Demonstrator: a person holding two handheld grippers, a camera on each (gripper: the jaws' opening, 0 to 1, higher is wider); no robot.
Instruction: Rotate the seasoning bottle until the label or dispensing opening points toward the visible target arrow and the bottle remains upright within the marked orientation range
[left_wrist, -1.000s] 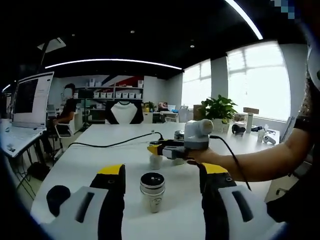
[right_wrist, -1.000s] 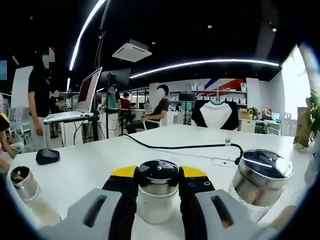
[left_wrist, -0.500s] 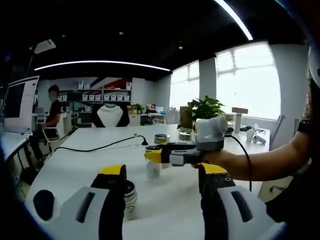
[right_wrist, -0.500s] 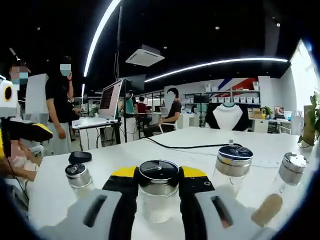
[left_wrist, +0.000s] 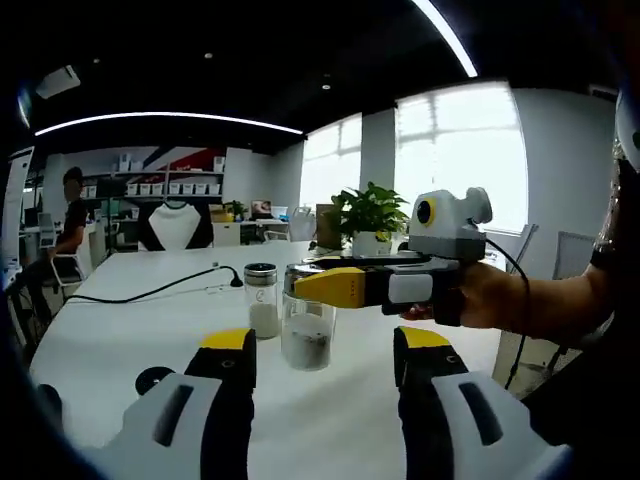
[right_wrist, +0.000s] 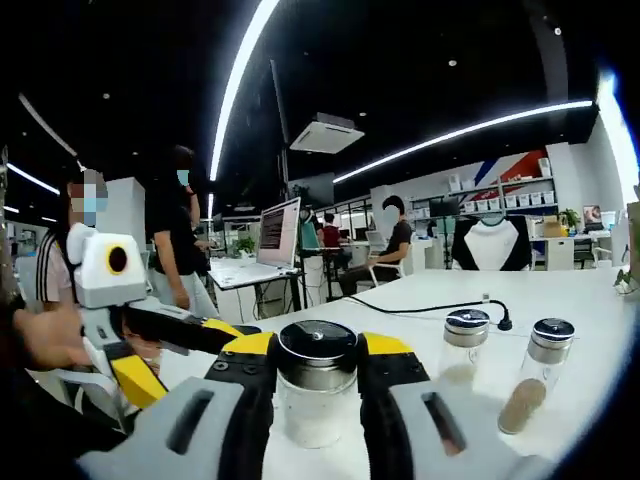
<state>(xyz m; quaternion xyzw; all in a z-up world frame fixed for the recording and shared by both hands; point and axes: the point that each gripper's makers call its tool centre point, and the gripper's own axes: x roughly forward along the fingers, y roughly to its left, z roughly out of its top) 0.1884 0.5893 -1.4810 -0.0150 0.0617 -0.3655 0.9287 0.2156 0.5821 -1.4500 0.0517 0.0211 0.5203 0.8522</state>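
Right gripper (right_wrist: 316, 385) has its jaws clamped on the seasoning bottle (right_wrist: 317, 395), upright over the white table (right_wrist: 590, 340), black-and-chrome cap up. Left gripper (left_wrist: 322, 385) sits with its jaws wide apart, nothing between them. No readable label on it or the two other shakers (right_wrist: 465, 345) standing well behind it, and I can't spot any arrow marking.

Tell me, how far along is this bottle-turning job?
Done: the right gripper is shut on the seasoning bottle, which stands upright; the left gripper view shows the same grip. In hand: nothing tells whether the bottle is being turned. The left gripper is open, holding nothing. Left: facing the label or opening to the target arrow, which I cannot find on the white table.
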